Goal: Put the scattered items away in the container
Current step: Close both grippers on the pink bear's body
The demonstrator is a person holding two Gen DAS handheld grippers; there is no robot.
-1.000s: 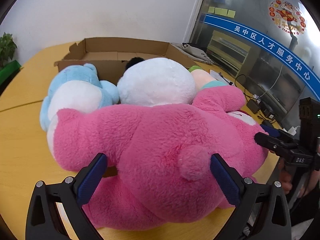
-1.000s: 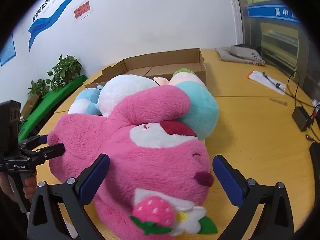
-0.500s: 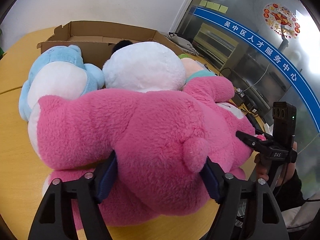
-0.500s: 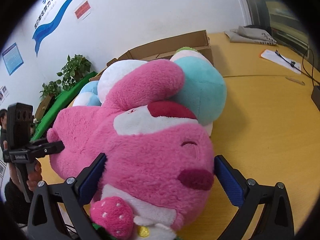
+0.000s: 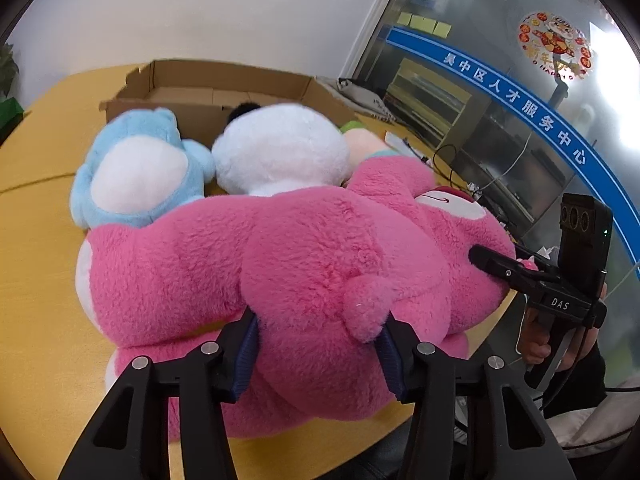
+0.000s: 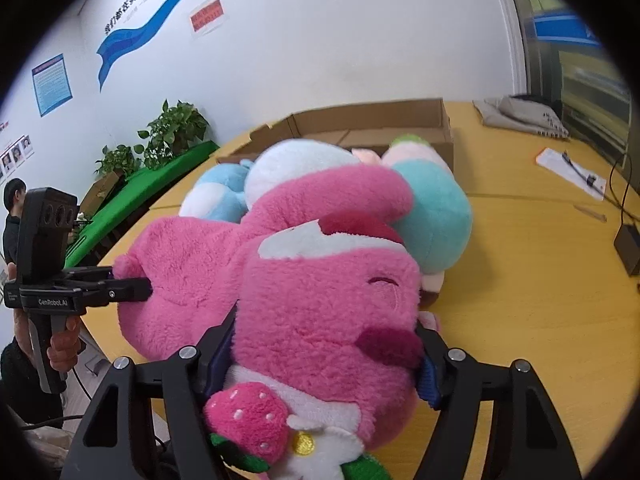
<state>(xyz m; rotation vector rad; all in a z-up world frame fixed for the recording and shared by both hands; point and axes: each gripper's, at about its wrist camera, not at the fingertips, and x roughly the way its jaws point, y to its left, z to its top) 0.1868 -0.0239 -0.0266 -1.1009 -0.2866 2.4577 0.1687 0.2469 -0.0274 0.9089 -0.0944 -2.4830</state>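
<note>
1. Change over the last second: both tools went from standing wide beside the pink plush bear (image 5: 304,280) to pinching it. The left tool (image 5: 318,344) has narrowed onto the bear's rump, pads sunk into the fur on either side of the tail. The right tool (image 6: 324,344) has narrowed onto the head, pads pressed in at both cheeks, just above the strawberry charm (image 6: 248,416).
2. Bear position: lying on its side at the near edge of the counter (image 5: 36,240), apparently lifting slightly, though I cannot confirm it has left the surface.
3. Other toys: blue plush (image 5: 136,168), white plush (image 5: 280,148) and teal-and-pink plush (image 6: 432,208) lie pressed together between the bear and the cardboard box (image 5: 224,88). One bear arm drapes over them.
4. Box: open, beyond the toy pile; its inside looks mostly unfilled.
5. Reading: a two-handed grasp is made; the carry to the box comes next. The bear must clear the three toys and the near wall.
6. Risk: soft fur may slip, and the draped arm could drag neighbouring toys.
</note>
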